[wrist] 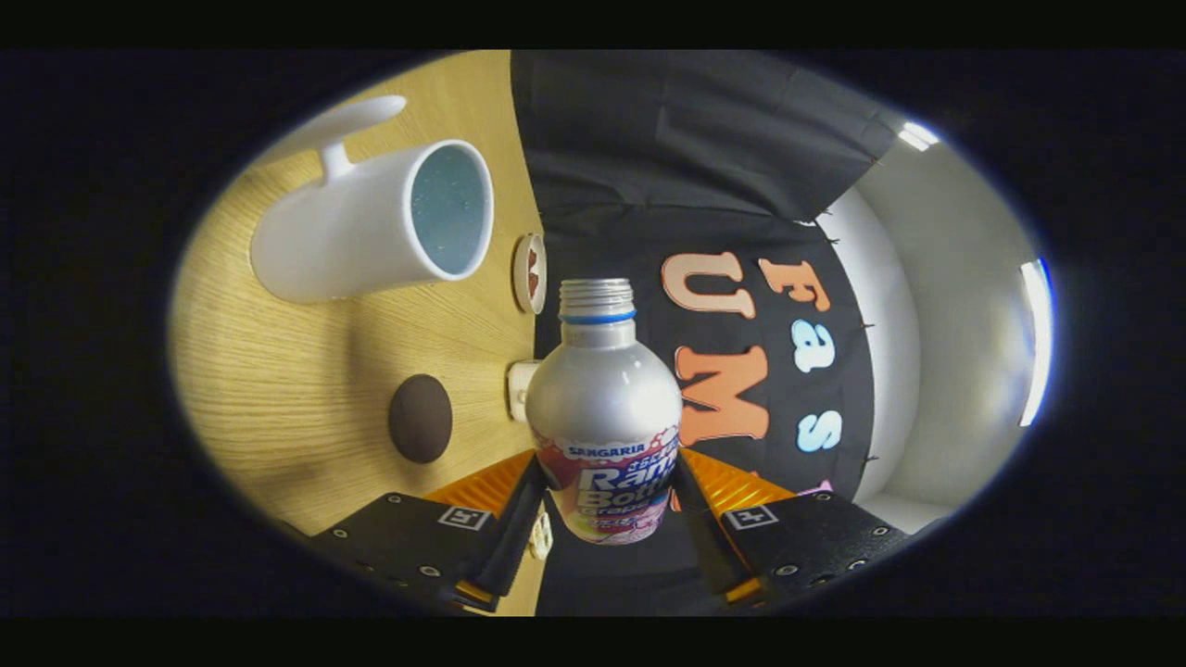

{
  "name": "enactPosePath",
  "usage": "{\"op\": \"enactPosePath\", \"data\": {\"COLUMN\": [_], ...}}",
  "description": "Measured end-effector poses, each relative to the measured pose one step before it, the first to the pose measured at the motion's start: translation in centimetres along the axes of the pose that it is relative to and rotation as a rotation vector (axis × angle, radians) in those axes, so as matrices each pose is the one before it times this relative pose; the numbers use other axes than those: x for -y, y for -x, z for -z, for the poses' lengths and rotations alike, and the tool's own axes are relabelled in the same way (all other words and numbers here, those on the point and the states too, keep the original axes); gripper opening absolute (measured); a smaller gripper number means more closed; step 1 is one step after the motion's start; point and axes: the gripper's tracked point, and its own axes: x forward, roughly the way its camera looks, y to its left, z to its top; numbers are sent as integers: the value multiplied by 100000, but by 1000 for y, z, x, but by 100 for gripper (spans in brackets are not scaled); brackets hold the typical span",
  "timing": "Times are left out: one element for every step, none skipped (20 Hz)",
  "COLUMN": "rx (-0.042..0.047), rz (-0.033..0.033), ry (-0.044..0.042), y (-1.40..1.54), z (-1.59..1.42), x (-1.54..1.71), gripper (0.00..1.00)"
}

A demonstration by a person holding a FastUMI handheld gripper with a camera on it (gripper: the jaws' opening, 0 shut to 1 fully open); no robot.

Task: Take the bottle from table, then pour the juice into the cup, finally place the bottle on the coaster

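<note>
The gripper (607, 505) has both fingers clamped on the lower body of the bottle (604, 408), which sits between them with its open threaded neck pointing away. Beyond the bottle's neck lies the white cup (371, 227) on the wooden table (278, 389); a dark round coaster (420, 419) sits beside the bottle's body.

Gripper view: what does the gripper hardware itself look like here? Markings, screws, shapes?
The gripper has two flat black plates low in the view, each with a small square black-and-white marker and several round screws. Ribbed strips run along the inner faces of its two fingers. No cables or sleeve visible.
</note>
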Motion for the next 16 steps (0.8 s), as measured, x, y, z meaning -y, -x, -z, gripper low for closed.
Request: {"op": "enactPosePath", "data": {"rx": [527, 927, 853, 810, 623, 596, 498, 392, 199, 238, 117, 0, -107, 34, 40, 69], "rz": [57, -124, 141, 842, 859, 411, -59, 3, 230, 440, 167, 127, -38, -111, 206, 85], "ry": [1093, 1349, 1773, 2322, 2278, 1530, 821, 375, 704, 731, 493, 228, 130, 274, 444, 462], "y": [158, -165, -122, -154, 119, 111, 147, -223, -149, -75, 74, 44, 29, -16, 40, 105], "z": [-150, -136, -155, -50, -235, -59, -88, -5, -7, 61, 25, 68, 198, -70, 8, -50], "x": [-111, 0, 72, 294, 121, 1, -68, -12, 101, 151, 60, 28, -29, 36, 134, 34], "gripper": [76, 76, 76, 76, 76, 76, 76, 77, 76, 76, 76, 76, 76, 76, 76, 76]}}
